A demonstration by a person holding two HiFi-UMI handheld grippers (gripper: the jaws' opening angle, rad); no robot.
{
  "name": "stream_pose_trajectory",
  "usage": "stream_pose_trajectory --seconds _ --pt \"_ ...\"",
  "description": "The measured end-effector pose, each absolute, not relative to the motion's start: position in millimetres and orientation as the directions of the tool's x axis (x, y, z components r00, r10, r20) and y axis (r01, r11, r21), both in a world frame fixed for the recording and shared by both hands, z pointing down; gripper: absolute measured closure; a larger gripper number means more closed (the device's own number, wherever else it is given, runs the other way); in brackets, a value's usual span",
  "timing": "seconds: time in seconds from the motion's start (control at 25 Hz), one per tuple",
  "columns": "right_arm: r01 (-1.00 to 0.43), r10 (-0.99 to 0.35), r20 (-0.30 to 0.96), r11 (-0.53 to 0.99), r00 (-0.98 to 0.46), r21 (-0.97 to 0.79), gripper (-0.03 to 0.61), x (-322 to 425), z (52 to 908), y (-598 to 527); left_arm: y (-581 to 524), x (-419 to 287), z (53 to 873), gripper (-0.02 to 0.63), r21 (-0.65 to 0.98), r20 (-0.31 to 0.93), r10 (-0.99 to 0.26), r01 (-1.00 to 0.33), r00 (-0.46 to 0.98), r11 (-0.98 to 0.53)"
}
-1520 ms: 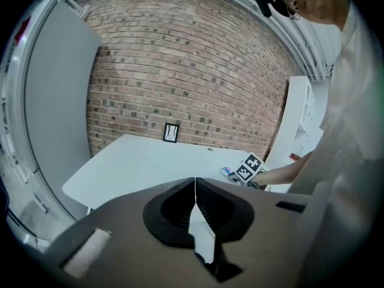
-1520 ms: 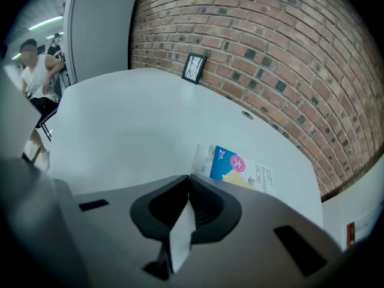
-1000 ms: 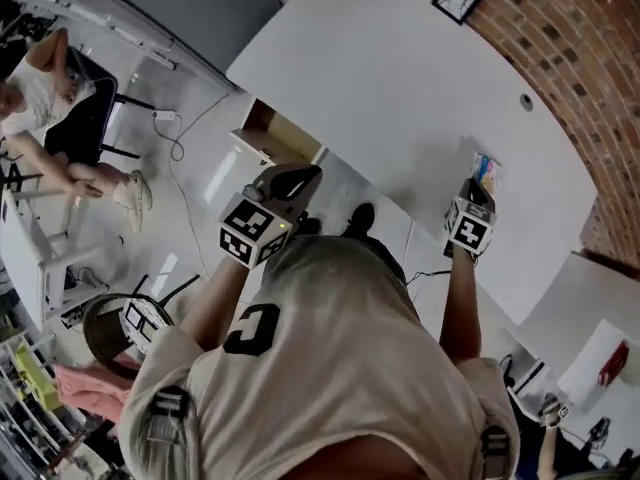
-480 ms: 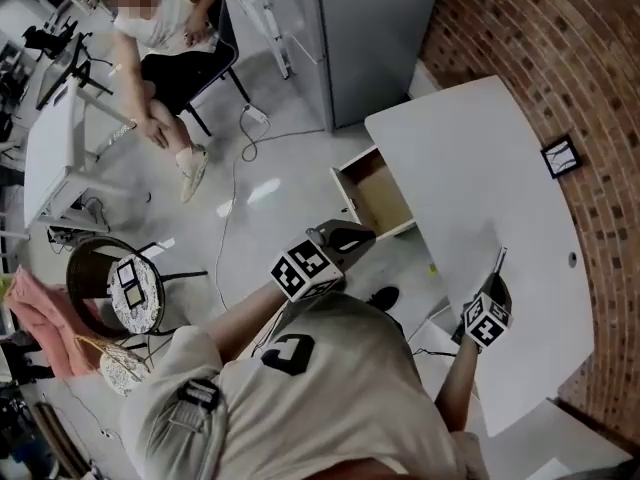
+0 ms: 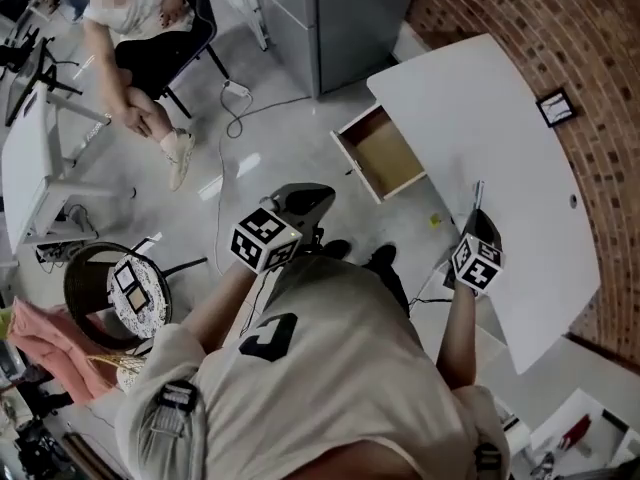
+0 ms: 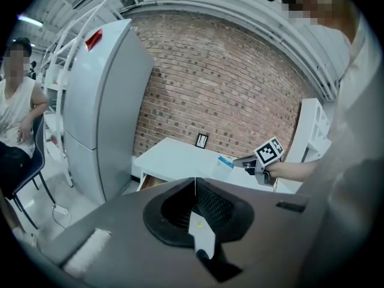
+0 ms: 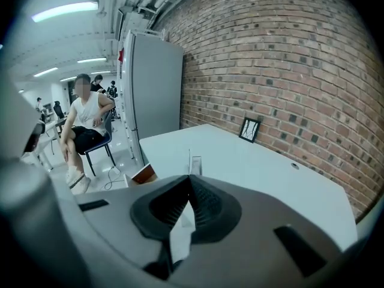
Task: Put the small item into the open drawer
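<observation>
My right gripper (image 5: 477,218) is shut on the small item (image 5: 478,194), a thin flat packet with a blue patch that stands up out of the jaws. It hangs over the near edge of the white table (image 5: 480,98). The right gripper view shows the packet (image 7: 193,162) edge-on just past the shut tips (image 7: 191,176). The open wooden drawer (image 5: 385,156) sticks out from the table's end, up and left of that gripper. My left gripper (image 5: 320,196) is shut and empty over the floor, short of the drawer. The left gripper view shows the right gripper (image 6: 240,159) with the packet (image 6: 224,165).
A small framed picture (image 5: 556,106) stands on the table by the brick wall. A tall grey cabinet (image 5: 340,8) rises beyond the drawer. A person sits on a chair (image 5: 140,43) at the upper left. A round stool (image 5: 110,298) and a cable on the floor lie to my left.
Both grippers have swung away from the table's middle toward its drawer end. The packet has left the tabletop in the right gripper. The drawer has come into full view.
</observation>
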State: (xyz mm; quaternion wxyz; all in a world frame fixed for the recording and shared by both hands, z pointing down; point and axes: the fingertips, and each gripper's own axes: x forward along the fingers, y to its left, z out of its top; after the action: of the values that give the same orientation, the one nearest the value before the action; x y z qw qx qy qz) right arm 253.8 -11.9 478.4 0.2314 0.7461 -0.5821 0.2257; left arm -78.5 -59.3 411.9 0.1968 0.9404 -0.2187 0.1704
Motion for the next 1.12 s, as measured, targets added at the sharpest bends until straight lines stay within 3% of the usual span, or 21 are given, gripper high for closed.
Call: stream_pose_trajectory --seconds 0.4,0.52,0.8,1.12 --pt "-0.985 -0.805 0.572 -0.173 0.157 0.026 0.574 266.1 438.1 29.9 -65.6 -38.6 396.8 0.607 0.284 0.399 -0.332 -0.459 0.855 -0.842" --pt "-0.995 -0.844 0.531 -0.101 0.075 -0.02 0.574 247.2 426.1 20.8 -76.8 -53.9 378.6 0.607 0.256 0.399 -0.382 -0.502 0.833 -0.826" --pt "-0.986 -0.879 0.457 0.08 -0.138 -0.146 0.574 245.8 404.2 42.6 -45.0 11.8 369.7 0.607 0.18 0.422 -0.374 -0.481 0.826 -0.858" --pt "-0.958 -0.866 0.416 0.219 -0.279 -0.186 0.574 201.3 391.4 27.7 -42.0 -33.2 379.6 0.607 0.168 0.441 -0.455 -0.57 0.773 -0.805"
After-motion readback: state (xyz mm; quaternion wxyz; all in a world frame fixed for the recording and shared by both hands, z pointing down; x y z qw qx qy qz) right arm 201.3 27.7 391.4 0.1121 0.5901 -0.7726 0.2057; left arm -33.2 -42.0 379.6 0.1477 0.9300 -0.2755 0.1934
